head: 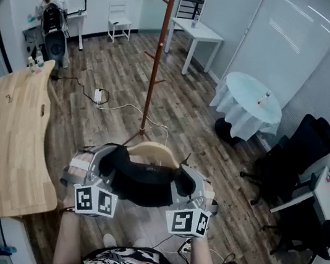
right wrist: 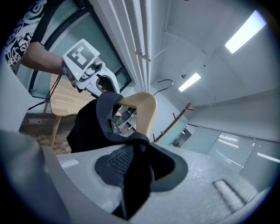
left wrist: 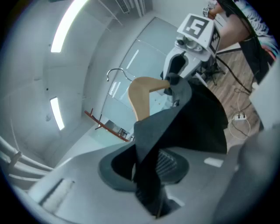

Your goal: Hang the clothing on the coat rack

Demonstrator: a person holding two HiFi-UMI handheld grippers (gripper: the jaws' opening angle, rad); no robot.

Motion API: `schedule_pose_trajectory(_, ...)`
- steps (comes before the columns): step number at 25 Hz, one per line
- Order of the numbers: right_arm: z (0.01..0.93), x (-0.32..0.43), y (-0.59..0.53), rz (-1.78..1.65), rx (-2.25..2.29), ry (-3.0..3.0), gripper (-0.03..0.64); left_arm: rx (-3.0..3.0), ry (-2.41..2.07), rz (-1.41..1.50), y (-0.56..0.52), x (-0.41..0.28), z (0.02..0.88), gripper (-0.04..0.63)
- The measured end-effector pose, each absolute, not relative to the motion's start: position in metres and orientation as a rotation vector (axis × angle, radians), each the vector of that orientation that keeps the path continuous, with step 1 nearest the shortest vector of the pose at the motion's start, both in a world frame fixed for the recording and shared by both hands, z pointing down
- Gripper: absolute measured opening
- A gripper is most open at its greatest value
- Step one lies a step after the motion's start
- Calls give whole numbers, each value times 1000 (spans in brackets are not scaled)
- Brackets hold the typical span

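Observation:
A black garment [head: 141, 184] hangs on a wooden hanger [head: 153, 151] low in front of me. My left gripper [head: 110, 158] is shut on the garment's left side and my right gripper [head: 184, 176] on its right side. The brown coat rack [head: 159, 52] stands on the floor straight beyond them, apart from the hanger. In the left gripper view, black cloth [left wrist: 175, 122] runs into the jaws of the left gripper [left wrist: 148, 173], with the hanger [left wrist: 141, 94] and its metal hook [left wrist: 115, 72] above. In the right gripper view, the right gripper [right wrist: 135, 169] pinches the cloth [right wrist: 89, 127] below the hanger [right wrist: 145, 109].
A long wooden table [head: 14, 134] lies at the left. A round table with a white cloth [head: 248, 104] and black office chairs [head: 298, 157] stand at the right. A white table [head: 197, 33] and a person at a desk [head: 53, 6] are at the back. A power strip [head: 98, 95] lies near the rack.

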State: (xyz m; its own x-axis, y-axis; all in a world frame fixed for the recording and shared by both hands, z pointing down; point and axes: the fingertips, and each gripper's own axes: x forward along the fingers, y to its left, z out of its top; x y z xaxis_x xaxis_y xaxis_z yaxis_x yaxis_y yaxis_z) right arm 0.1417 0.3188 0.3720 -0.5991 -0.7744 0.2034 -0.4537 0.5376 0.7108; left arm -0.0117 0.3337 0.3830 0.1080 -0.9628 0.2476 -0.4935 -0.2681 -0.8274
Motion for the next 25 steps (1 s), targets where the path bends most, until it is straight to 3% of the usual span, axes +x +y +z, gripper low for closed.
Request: schedule_pose_trajectory(25, 383, 194, 313, -837, 940, -2347, 98, -1801, 1428, -1126, 334, 40, 389, 85)
